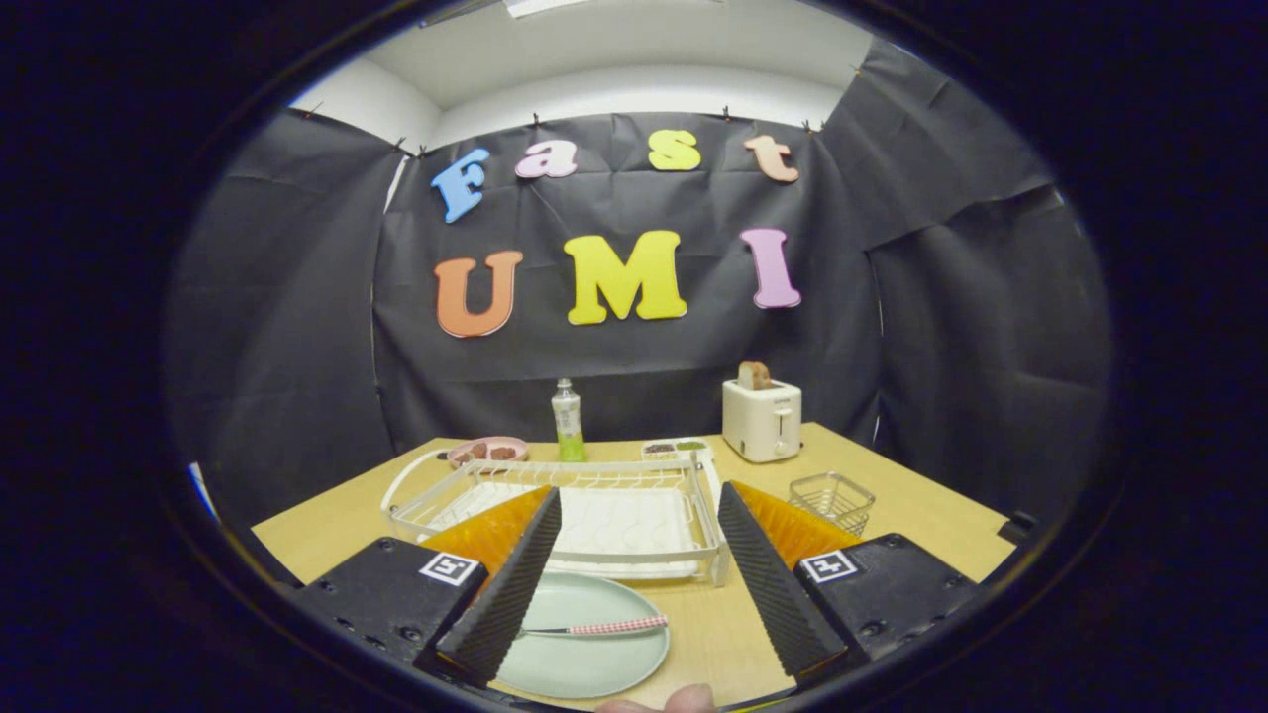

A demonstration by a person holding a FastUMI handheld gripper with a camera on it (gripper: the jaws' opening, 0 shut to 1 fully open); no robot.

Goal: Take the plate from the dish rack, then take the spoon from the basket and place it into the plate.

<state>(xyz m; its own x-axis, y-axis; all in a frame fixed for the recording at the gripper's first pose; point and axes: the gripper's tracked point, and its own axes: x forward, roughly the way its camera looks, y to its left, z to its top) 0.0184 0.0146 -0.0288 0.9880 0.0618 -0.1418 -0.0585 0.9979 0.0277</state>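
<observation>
Near the tabletop's (892, 495) front edge sits the pale green plate (584, 644), just ahead of the white dish rack (594, 515). Spoon (604, 627) with a red-checked handle lies across the plate, bowl end hidden behind the left finger. Claw (639, 564) stands wide, holding nothing; its ribbed fingers (515, 584) flank the plate and the rack's front rail. Dish rack looks empty, white drip tray showing through the wires. Wire basket (834, 500) sits toward the right edge, beside the right finger, nothing visible in it. Along the back edge: pink dish (487, 452) with some dark bits, too small to identify; clear bottle (567, 421) with green label; small white tray (677, 449) with dark and green contents, hard to make out; white toaster (761, 418) with a bread slice (755, 375) sticking up. A fingertip (684, 701) pokes in at the very front, cut off.
</observation>
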